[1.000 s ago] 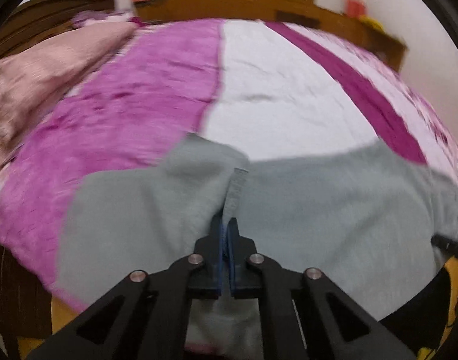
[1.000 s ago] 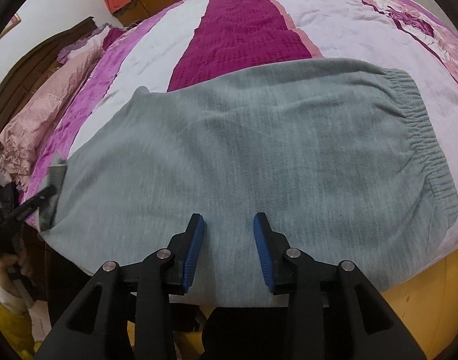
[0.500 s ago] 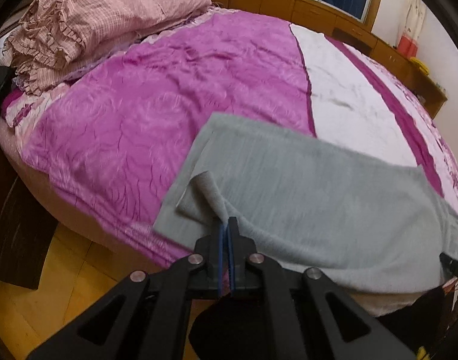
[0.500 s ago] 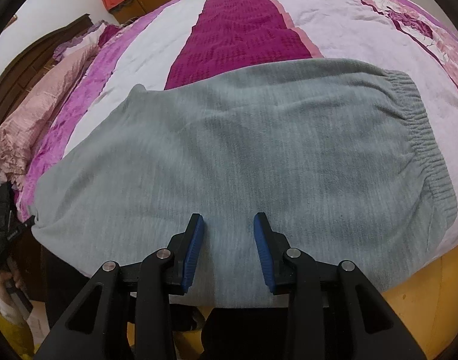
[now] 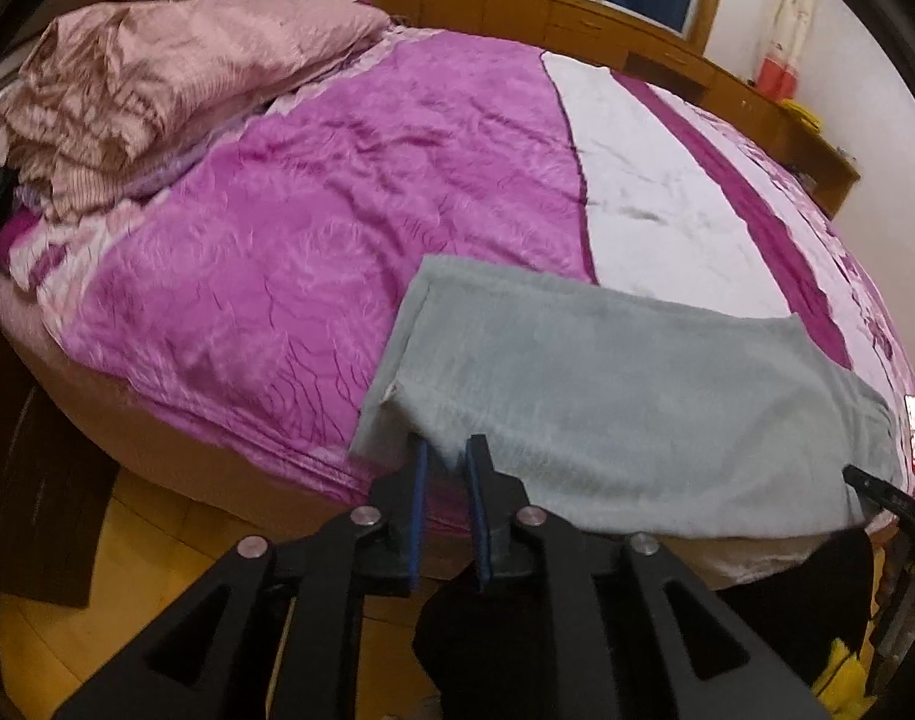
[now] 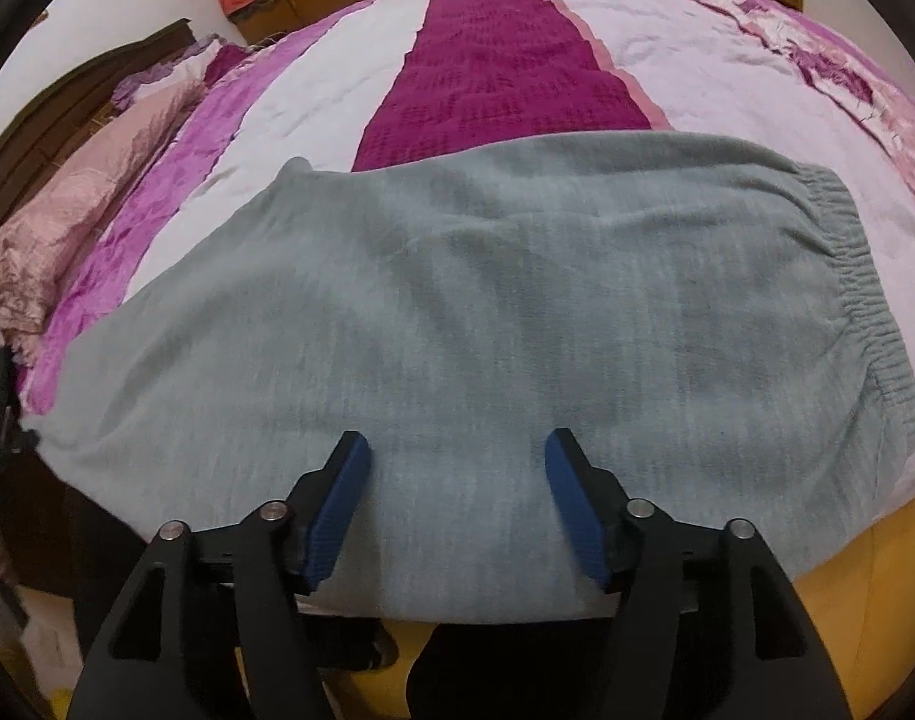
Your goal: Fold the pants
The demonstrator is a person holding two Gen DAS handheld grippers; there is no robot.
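Grey pants lie flat along the near edge of the bed, waistband at the right end, leg end with one corner lifted at the left. Left claw sits at that lifted corner, jaws opening, cloth between the pads but no longer pinched. Right claw hangs over the near edge of the pants, jaws opening wide, gripping nothing; pink bedding heaped at the far left.

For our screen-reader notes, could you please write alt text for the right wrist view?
Grey pants lie flat across a pink and purple striped bedspread, elastic waistband at the right. The right gripper, its blue-padded fingers opening, hangs over the near edge, gripping nothing.
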